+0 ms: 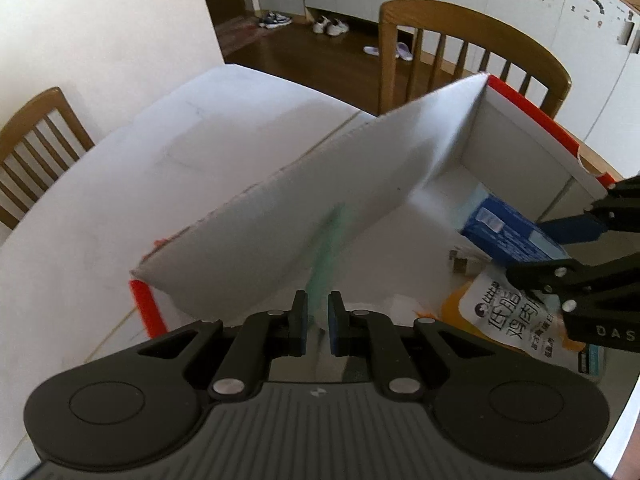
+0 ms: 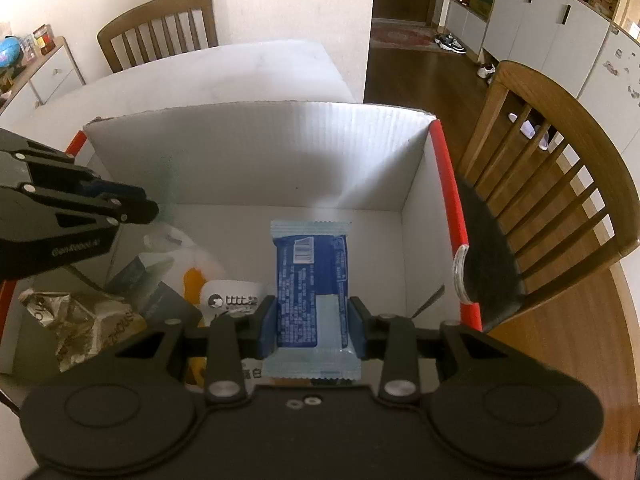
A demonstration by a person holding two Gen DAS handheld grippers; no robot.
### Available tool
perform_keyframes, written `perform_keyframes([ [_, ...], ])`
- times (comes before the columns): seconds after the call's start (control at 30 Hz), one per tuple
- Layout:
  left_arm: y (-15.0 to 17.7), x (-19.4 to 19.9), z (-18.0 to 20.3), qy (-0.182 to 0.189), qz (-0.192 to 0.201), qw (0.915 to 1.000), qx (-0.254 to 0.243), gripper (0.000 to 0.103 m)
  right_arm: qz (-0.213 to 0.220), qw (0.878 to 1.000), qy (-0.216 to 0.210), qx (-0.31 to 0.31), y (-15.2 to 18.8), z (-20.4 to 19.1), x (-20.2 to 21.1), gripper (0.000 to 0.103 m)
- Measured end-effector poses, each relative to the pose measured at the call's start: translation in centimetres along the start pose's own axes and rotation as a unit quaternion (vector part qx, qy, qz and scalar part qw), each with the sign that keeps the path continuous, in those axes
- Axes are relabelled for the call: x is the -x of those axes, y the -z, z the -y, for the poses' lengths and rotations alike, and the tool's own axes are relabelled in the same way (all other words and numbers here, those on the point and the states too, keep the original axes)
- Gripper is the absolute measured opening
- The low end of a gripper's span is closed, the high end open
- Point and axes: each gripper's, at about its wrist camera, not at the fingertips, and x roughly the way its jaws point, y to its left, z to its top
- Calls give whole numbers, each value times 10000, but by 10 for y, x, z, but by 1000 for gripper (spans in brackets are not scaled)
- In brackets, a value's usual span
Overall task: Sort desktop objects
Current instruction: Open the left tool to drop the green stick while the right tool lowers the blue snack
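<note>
A white cardboard box [image 2: 260, 160] with red edges stands on the white table [image 2: 240, 72]. My right gripper [image 2: 312, 328] is shut on a blue snack packet [image 2: 310, 280], which hangs over the inside of the box. The left wrist view shows that same packet [image 1: 508, 236] in the right gripper [image 1: 536, 252]. My left gripper [image 1: 317, 320] is shut on a thin, blurred green thing [image 1: 328, 248] just above the near wall of the box [image 1: 320, 184]. It enters the right wrist view from the left as the left gripper [image 2: 146, 202]. What the green thing is cannot be told.
In the box lie a white and orange pouch [image 2: 232, 300], a crumpled foil wrapper [image 2: 80, 320] and other packets. Wooden chairs stand at the table's far side [image 2: 160, 24] and right [image 2: 560, 184]. A dark rounded shape [image 2: 492, 260] borders the box's right edge.
</note>
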Motion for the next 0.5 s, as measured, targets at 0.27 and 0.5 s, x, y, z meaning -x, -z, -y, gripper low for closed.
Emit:
perform_keyframes([
  [0.27, 5, 13, -1, 197, 86, 9997, 76, 10, -39, 10000, 64, 41, -5, 0, -10, 37],
  [0.5, 20, 42, -15, 252, 457, 9972, 542, 13, -103, 9996, 144, 204, -14, -4, -20, 38],
])
